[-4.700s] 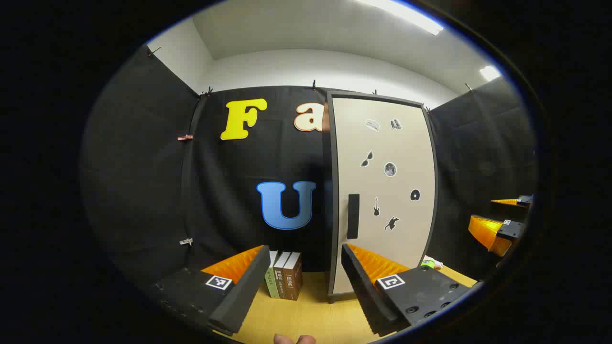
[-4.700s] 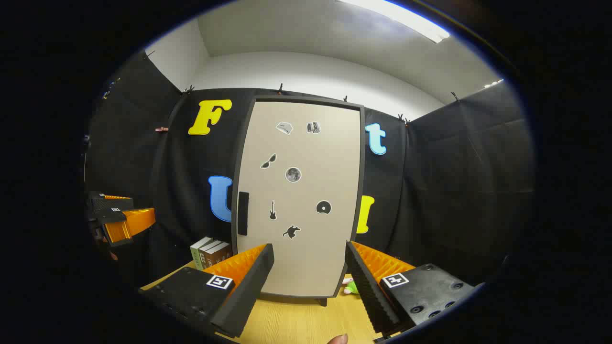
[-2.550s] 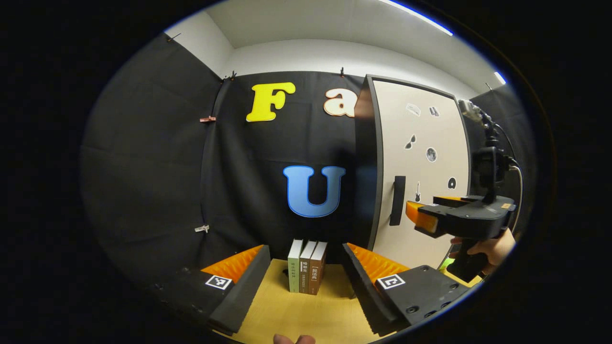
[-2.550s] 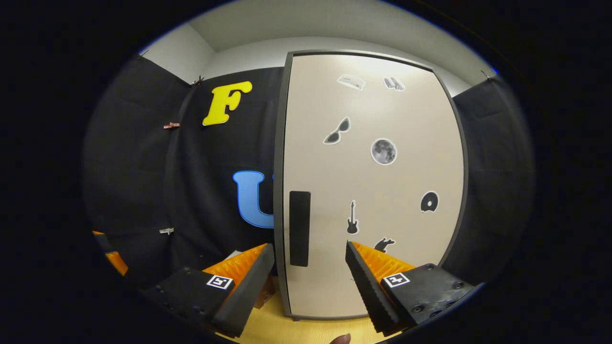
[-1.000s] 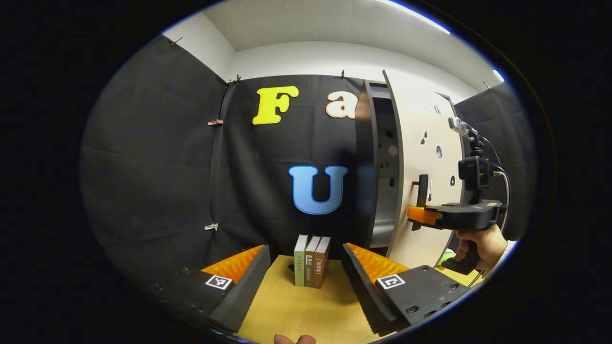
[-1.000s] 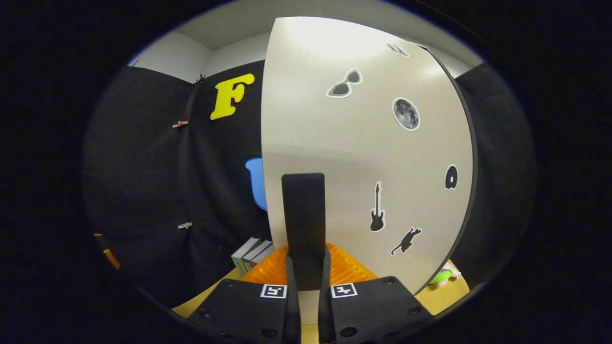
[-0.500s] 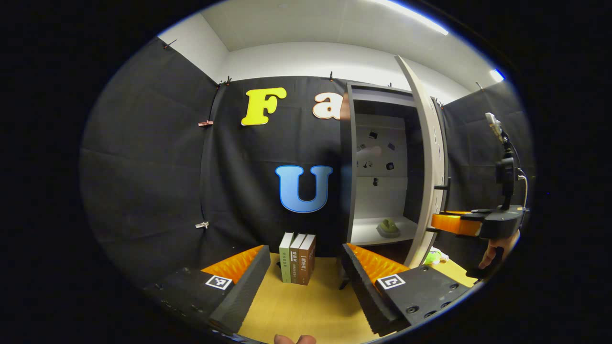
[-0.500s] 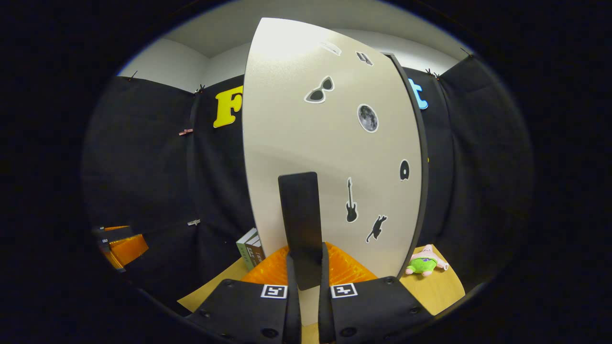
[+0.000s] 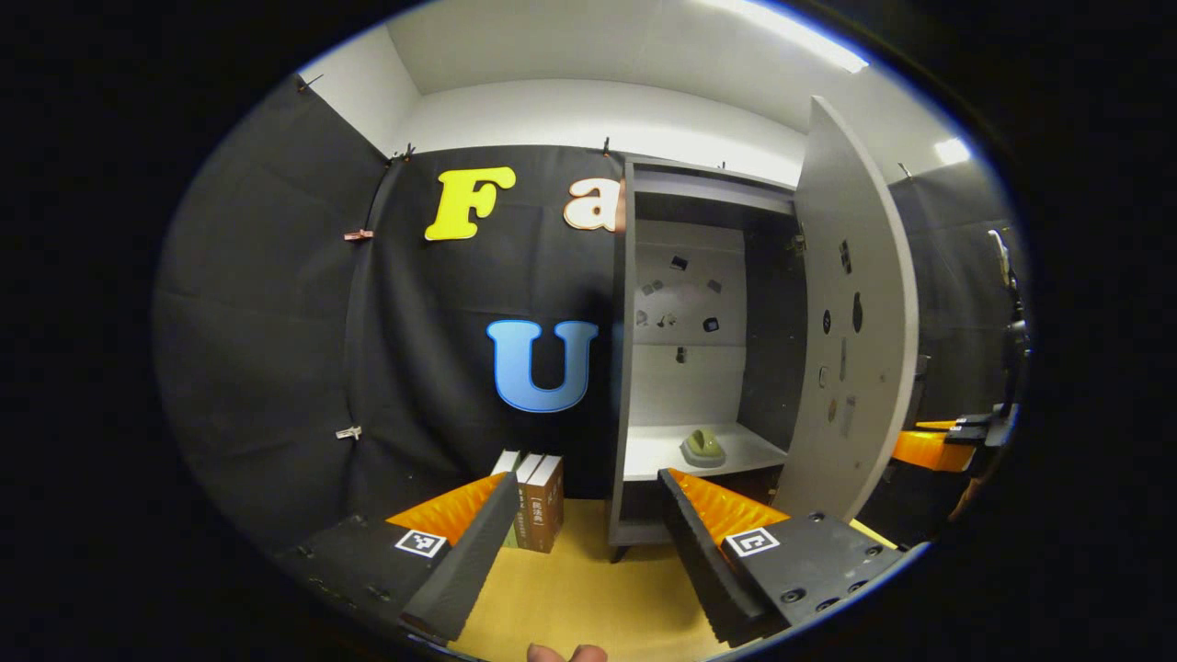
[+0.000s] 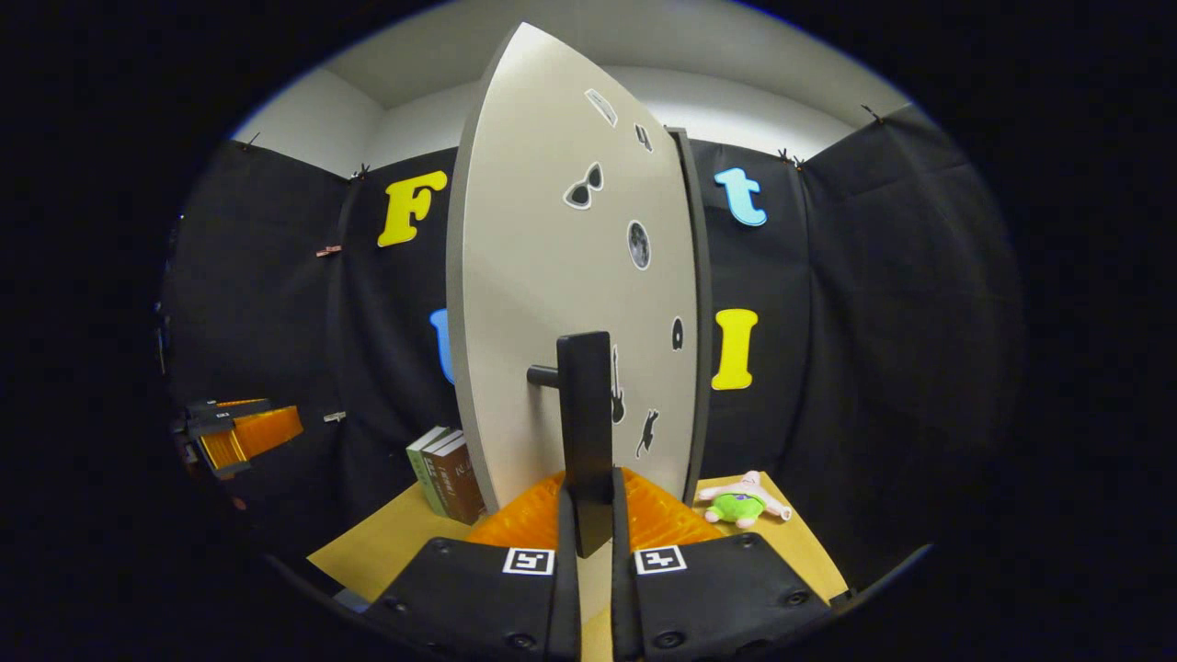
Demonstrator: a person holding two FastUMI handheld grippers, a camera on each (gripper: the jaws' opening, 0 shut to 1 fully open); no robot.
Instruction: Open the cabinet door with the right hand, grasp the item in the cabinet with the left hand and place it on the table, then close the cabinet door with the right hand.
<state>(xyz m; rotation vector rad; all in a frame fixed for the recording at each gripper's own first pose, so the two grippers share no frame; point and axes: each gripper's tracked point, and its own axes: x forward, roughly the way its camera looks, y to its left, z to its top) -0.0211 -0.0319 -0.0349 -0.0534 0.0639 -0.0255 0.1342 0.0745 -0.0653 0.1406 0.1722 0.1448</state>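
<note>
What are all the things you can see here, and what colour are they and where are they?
cabinet: one, dark frame with pale inside, standing on the table.
cabinet door: one, beige with small stickers, swung open.
door handle: one, black, on the door.
item: one, olive green, on the cabinet shelf.
books: three, one green and two brown, upright beside the cabinet.
plush toy: one, green and pink, lying on the table behind the door.
table: one, light wood.
left gripper: open, facing the cabinet.
right gripper: shut on the door handle.
</note>
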